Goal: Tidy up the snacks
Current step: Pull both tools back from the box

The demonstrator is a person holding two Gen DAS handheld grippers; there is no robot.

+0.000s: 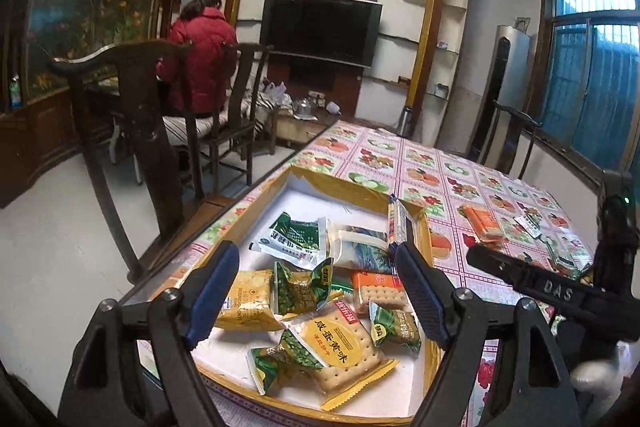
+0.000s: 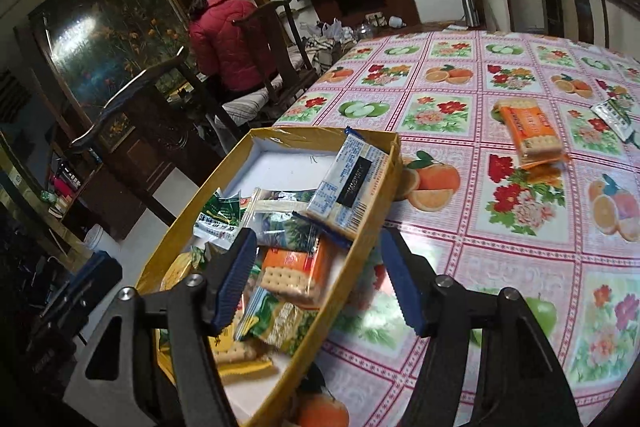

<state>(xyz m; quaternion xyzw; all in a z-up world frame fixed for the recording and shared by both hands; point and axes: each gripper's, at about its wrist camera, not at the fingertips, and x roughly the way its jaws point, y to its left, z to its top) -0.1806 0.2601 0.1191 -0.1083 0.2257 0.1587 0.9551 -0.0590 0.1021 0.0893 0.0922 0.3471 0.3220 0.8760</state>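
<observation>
A shallow yellow cardboard box [image 1: 344, 187] [image 2: 372, 227] on the table holds several snack packets: green pea bags, yellow cracker packs [image 1: 340, 347], an orange cracker pack [image 2: 296, 267]. A blue-white biscuit pack [image 2: 348, 183] leans on the box's right wall. My left gripper [image 1: 316, 279] is open and empty above the box. My right gripper [image 2: 320, 279] is open and empty, straddling the box's right wall; it also shows in the left wrist view [image 1: 532, 279]. An orange cracker pack [image 2: 528, 131] [image 1: 480, 223] and a small green-white packet [image 2: 614, 117] lie on the table to the right.
The table has a floral and fruit oilcloth [image 2: 460, 99]. Dark wooden chairs [image 1: 132, 131] stand at its left side. A person in a red jacket [image 1: 200, 59] sits with their back to me beyond the chairs. A television [image 1: 320, 27] hangs on the far wall.
</observation>
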